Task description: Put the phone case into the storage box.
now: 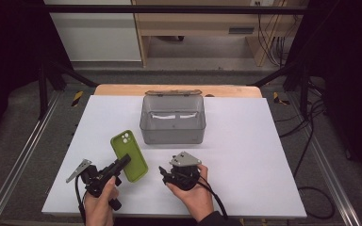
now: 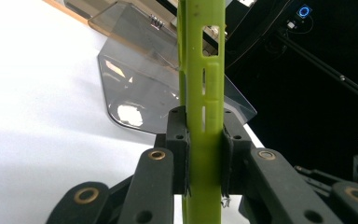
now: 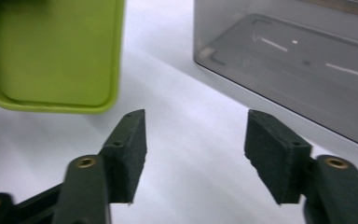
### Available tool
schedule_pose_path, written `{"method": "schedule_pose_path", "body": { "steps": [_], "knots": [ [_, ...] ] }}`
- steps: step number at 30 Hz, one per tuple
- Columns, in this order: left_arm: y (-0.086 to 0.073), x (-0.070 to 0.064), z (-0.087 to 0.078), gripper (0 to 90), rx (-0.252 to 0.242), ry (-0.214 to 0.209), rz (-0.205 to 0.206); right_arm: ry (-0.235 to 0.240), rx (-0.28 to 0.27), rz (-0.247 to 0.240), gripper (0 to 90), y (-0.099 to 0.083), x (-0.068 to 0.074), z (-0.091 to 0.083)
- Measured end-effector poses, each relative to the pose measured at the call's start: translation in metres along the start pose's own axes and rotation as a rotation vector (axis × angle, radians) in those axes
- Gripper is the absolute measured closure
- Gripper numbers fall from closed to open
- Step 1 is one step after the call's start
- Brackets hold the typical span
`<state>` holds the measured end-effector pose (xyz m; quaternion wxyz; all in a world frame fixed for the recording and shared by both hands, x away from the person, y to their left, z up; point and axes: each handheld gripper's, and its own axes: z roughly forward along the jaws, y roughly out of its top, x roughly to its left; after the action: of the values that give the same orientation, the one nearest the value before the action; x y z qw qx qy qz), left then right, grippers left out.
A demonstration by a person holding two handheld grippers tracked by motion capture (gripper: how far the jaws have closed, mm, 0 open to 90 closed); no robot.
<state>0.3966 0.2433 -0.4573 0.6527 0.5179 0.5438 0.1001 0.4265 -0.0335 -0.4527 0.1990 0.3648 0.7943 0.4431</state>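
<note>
Left tongs (image 1: 122, 163) clench the green phone case (image 1: 129, 155) over the table (image 1: 245, 141), near-left of the bin (image 1: 172, 123). Right tongs (image 1: 164, 172) hang released. Next, probably, carry it far-right into the bin.

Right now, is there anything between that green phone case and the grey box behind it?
Nothing visible. The left gripper is clamped on the green phone case, and only bare white table lies between it and the open grey box. The right gripper sits off to the side.
</note>
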Motion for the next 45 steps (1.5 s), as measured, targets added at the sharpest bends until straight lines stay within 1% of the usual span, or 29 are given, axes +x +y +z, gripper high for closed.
{"method": "schedule_pose_path", "body": {
  "steps": [2,4,9,11,15,20,21,22,26,28,31,33,36,38,40,43,44,45],
  "knots": [
    [0.000,0.000,0.000,77.3,0.000,0.004,0.006,-0.001,0.024,0.007,31.9,0.001,-0.008,-0.001],
    [0.001,0.001,-0.001,77.3,-0.002,0.006,0.010,0.004,0.032,0.018,28.0,0.001,-0.016,-0.002],
    [0.002,0.001,-0.003,77.3,-0.013,0.016,0.020,-0.017,0.045,0.000,17.7,-0.001,-0.036,-0.011],
    [0.003,0.001,-0.004,77.3,-0.015,0.020,0.027,-0.025,0.048,-0.009,13.5,-0.004,-0.045,-0.016],
    [0.005,0.003,-0.005,77.3,-0.021,0.031,0.035,-0.048,0.031,-0.004,10.3,-0.015,-0.066,-0.031],
    [0.007,0.004,-0.006,77.3,-0.020,0.042,0.054,-0.087,-0.013,0.012,8.9,-0.031,-0.090,-0.053],
    [0.008,0.004,-0.006,77.3,-0.021,0.042,0.050,-0.097,-0.021,0.015,8.8,-0.033,-0.094,-0.057],
    [0.009,0.004,-0.006,77.3,-0.017,0.044,0.058,-0.105,-0.027,0.014,8.7,-0.035,-0.097,-0.061],
    [0.012,0.005,-0.005,77.3,-0.020,0.052,0.065,-0.154,-0.062,0.024,9.9,-0.044,-0.111,-0.077],
    [0.015,0.005,-0.005,77.3,-0.021,0.055,0.064,-0.176,-0.081,0.039,9.6,-0.050,-0.117,-0.086],
    [0.020,0.006,-0.006,77.3,-0.019,0.059,0.066,-0.201,-0.127,0.060,8.2,-0.059,-0.126,-0.098],
    [0.024,0.004,-0.006,77.3,-0.024,0.061,0.066,-0.235,-0.175,0.052,7.0,-0.066,-0.131,-0.104],
    [0.033,0.000,-0.005,77.3,-0.030,0.065,0.079,-0.260,-0.236,0.059,6.0,-0.074,-0.134,-0.111],
    [0.040,-0.004,-0.004,77.3,-0.030,0.065,0.097,-0.277,-0.272,0.048,5.7,-0.076,-0.135,-0.114],
    [0.048,-0.010,0.000,77.3,-0.020,0.063,0.106,-0.288,-0.302,0.033,5.1,-0.078,-0.135,-0.114],
    [0.061,-0.021,0.007,77.3,0.002,0.064,0.148,-0.295,-0.325,0.007,4.6,-0.079,-0.135,-0.115],
    [0.065,-0.024,0.009,77.3,0.007,0.057,0.151,-0.294,-0.327,0.003,4.4,-0.079,-0.134,-0.115],
    [0.069,-0.027,0.012,77.3,0.015,0.050,0.145,-0.294,-0.330,0.003,4.3,-0.080,-0.134,-0.116]
  ]
}}
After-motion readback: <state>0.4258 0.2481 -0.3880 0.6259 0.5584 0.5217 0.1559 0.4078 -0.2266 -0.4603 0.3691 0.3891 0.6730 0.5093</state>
